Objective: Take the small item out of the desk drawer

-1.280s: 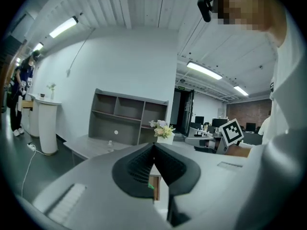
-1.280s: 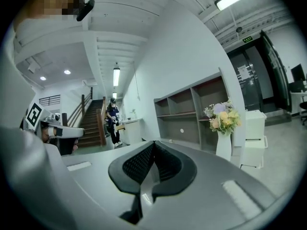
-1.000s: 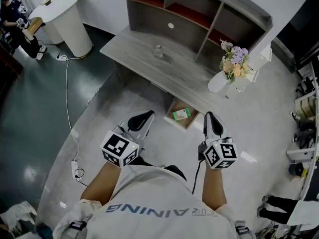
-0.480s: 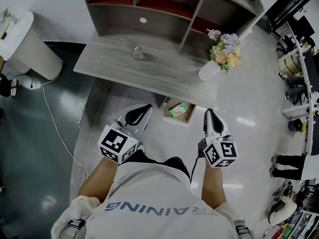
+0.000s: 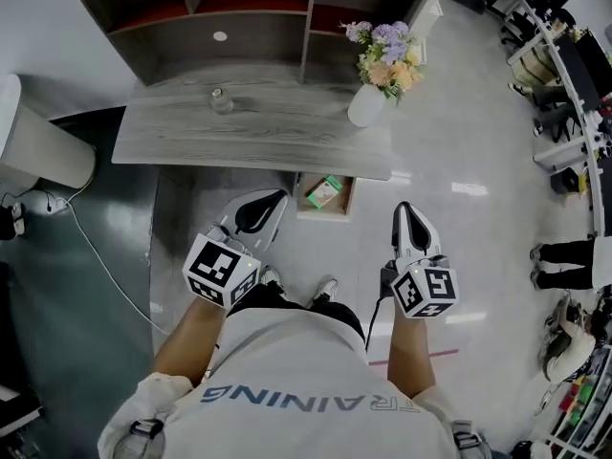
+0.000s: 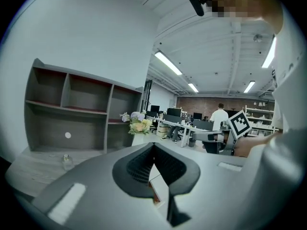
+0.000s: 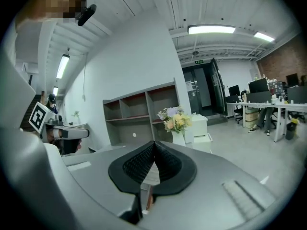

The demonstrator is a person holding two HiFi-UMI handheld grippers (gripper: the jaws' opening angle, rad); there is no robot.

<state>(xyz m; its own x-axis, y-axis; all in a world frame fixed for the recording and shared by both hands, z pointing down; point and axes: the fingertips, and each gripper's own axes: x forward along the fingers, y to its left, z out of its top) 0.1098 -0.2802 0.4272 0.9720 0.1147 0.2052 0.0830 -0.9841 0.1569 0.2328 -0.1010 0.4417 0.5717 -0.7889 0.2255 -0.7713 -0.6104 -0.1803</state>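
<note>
1. From the head view I see the desk (image 5: 249,132) straight ahead, with its drawer (image 5: 342,205) pulled out under the front edge, right of the middle.
2. The small item (image 5: 324,192), a green box as far as I can make out, lies inside the open drawer (nothing is touching it).
3. My left gripper (image 5: 263,208) hangs over the floor just left of the drawer and points toward the desk. In the left gripper view its pads (image 6: 139,166) meet at the tips, so the jaws are closed with nothing between them.
4. My right gripper (image 5: 405,226) is over the floor to the drawer's right, a little further from it. The right gripper view shows its jaws pressed together too, empty.
5. On the desk top stand a small clear bottle (image 5: 221,99) on the left and a white vase (image 5: 365,108) of flowers at the right end.
6. Behind the desk top rises an open shelf unit (image 5: 239,12).
</note>
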